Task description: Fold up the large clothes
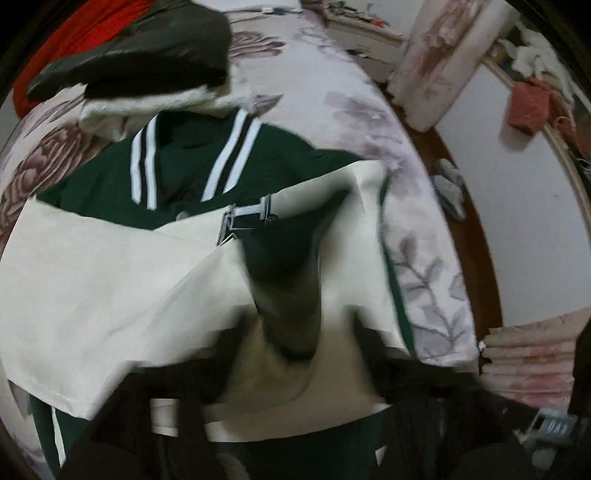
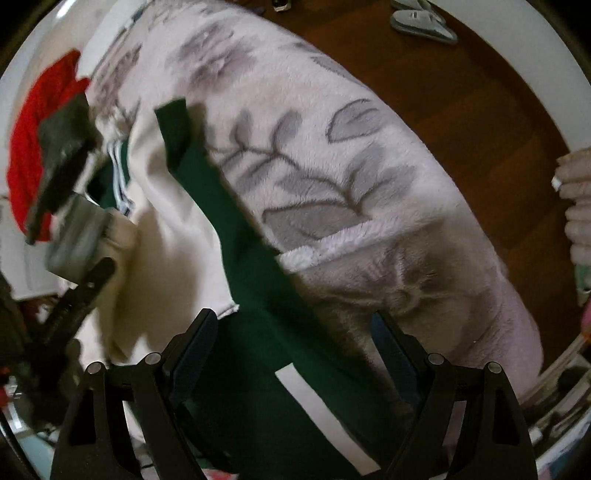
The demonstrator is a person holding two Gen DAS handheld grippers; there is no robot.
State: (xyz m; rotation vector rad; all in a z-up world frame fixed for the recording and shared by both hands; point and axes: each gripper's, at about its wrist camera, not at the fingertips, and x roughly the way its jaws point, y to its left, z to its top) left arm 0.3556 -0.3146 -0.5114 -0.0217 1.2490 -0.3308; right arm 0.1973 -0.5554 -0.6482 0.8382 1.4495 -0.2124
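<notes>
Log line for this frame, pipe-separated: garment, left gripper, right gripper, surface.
garment: green-and-cream jacket part-folded | left gripper: hidden under cream sleeve | right gripper: open, empty, over green hem | surface: floral blanket

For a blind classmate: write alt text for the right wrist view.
The open right gripper hovers over a green and cream jacket on a floral blanket. Grey slippers sit on the wooden floor.
</notes>
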